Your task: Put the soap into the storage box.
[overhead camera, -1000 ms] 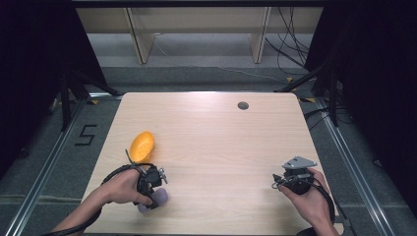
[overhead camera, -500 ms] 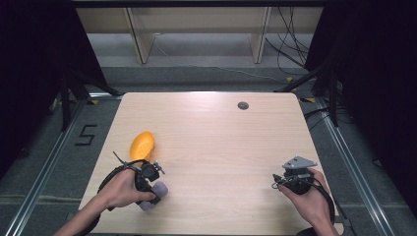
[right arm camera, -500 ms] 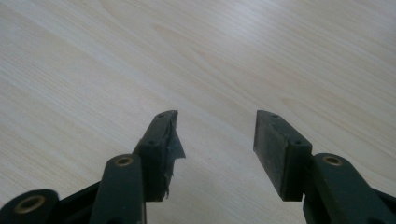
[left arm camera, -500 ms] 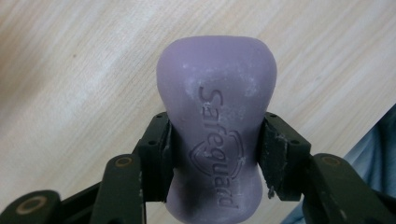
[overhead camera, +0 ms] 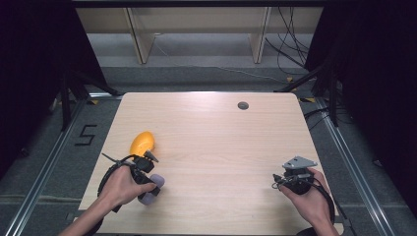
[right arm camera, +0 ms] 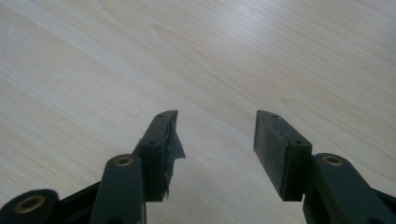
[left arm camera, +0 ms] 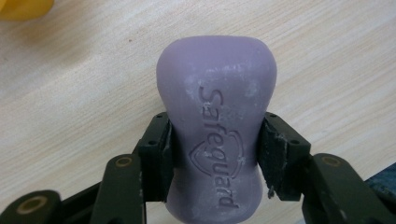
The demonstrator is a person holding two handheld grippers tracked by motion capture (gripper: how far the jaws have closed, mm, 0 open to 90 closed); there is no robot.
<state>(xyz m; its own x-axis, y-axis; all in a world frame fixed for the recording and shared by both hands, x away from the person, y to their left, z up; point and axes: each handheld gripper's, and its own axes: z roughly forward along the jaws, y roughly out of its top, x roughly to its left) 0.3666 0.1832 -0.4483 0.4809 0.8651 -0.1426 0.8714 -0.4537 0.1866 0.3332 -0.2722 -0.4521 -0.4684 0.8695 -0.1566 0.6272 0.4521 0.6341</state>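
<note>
Left gripper (left arm camera: 215, 154) clamped on the waist of a purple soap bar (left arm camera: 215, 126), pads pressing both narrow sides, bar lying low over the near-left part of the table (overhead camera: 211, 128). Seen from above as a pale purple lump (overhead camera: 150, 189) under the left hand (overhead camera: 120, 187), just this side of a yellow fruit-like object (overhead camera: 142, 142). Right gripper (right arm camera: 217, 140) parked near the table's right front edge, jaws standing apart with nothing between them, a scrap of torn tape hanging off one pad (right arm camera: 173, 140).

Step in hand, by the look of it: soap gripped, carry not yet under way. Next move likely calls for a clean lift without loosening the squeeze, since a smooth, tapered bar could slide out of flat pads, and for keeping clear of the yellow object close by.

No bowl, dish, tray or box on the table; no obvious spot for setting the soap down. Small dark round mark (overhead camera: 243, 105) toward the far edge.
</note>
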